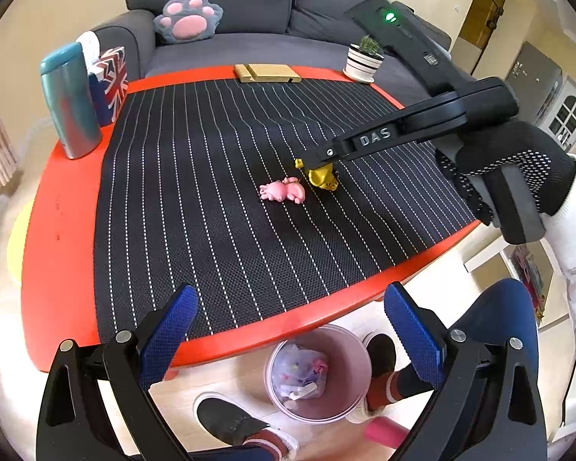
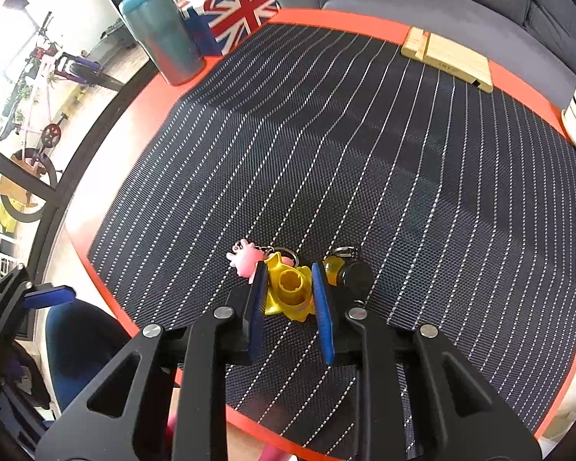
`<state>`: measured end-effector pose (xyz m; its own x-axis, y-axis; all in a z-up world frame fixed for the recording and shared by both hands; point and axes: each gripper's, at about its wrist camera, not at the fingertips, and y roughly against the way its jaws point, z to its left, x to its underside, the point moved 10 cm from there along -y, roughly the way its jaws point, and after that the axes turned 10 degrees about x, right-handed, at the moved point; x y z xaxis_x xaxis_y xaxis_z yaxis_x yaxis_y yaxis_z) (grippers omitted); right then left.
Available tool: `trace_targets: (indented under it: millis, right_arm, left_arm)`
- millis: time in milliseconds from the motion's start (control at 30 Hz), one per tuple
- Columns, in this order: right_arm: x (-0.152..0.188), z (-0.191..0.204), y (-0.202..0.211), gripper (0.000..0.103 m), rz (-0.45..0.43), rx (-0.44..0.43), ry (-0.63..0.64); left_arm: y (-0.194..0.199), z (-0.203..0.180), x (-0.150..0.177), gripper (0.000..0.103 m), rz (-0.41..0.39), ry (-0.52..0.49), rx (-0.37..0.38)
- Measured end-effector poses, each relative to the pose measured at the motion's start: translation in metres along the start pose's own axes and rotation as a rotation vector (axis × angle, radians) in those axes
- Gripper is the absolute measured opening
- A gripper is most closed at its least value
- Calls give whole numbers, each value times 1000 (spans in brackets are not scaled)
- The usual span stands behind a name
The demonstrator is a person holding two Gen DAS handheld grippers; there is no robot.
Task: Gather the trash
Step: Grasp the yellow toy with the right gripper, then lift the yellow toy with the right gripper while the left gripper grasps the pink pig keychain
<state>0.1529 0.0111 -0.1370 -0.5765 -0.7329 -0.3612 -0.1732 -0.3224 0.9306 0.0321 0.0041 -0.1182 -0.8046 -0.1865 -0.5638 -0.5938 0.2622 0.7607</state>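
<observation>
Right wrist view: my right gripper (image 2: 288,299) is narrowed around the small yellow plastic duck toy (image 2: 288,292), pads at both flanks, firm contact unconfirmed. Pink pig keyring (image 2: 244,259) just left of tips. Recommend: squeeze fully, lift straight, avoid snagging it. Left gripper (image 1: 288,330) wide open, holding nothing, w/ pink bin (image 1: 345,353) below.

A red table (image 1: 63,269) carries a black striped mat (image 1: 219,192). At its far left corner a teal tumbler (image 1: 69,100) stands upright, just beside a Union Jack tissue box (image 1: 111,84). A wooden stand (image 1: 267,73) lies at the far edge, and a small potted plant (image 1: 364,59) stands to its right. Behind the table is a grey sofa (image 1: 249,7) with a paw-shaped cushion (image 1: 188,19). A bicycle (image 2: 38,88) shows beyond the table.
</observation>
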Motion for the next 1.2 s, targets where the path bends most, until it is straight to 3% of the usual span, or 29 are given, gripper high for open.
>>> trace_targets:
  millis: [600, 1067, 1200]
  right_arm:
    - [5, -29, 35, 23, -53, 4, -26]
    - [18, -64, 42, 23, -60, 15, -69]
    - [21, -69, 42, 23, -59, 14, -75]
  left_arm:
    - [-41, 10, -49, 94, 51, -56, -65]
    - [-103, 29, -67, 93, 173, 26, -131]
    - [-114, 34, -63, 74, 194, 37, -157]
